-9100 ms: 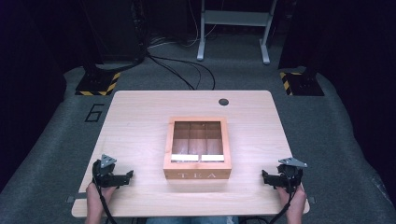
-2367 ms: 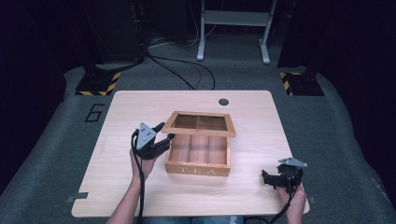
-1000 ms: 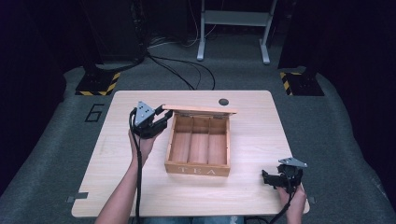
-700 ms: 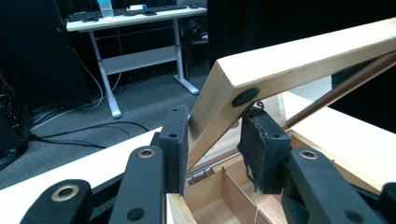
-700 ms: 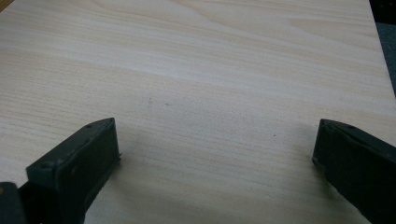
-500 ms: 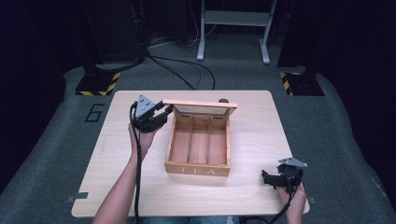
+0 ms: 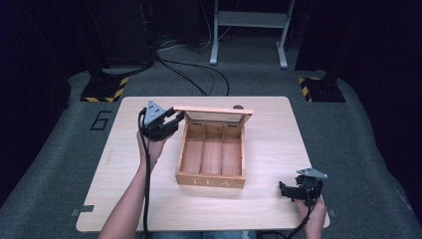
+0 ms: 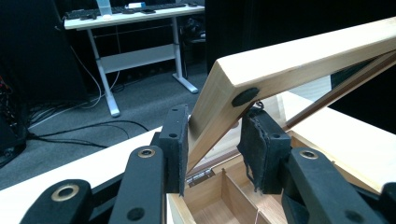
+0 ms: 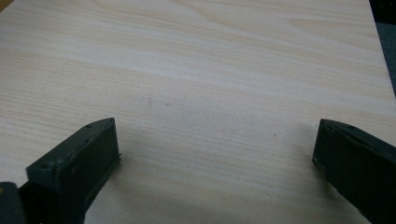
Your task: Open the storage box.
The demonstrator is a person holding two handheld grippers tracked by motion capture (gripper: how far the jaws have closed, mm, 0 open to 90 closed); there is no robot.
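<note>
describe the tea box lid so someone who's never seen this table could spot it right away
On the light wooden table, find the wooden box at its middle with TEA on the near face. The lid is the flat frame hinged along the box's far edge, raised open, its left corner between the left gripper jaws.

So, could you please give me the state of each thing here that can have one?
Tea box: open, its three compartments look empty.
Lid: raised on its hinges, tilted up at the back.
Left gripper: jaws around the lid's corner, one pad touching; grip uncertain.
Right gripper: open, empty, over the table.
</note>
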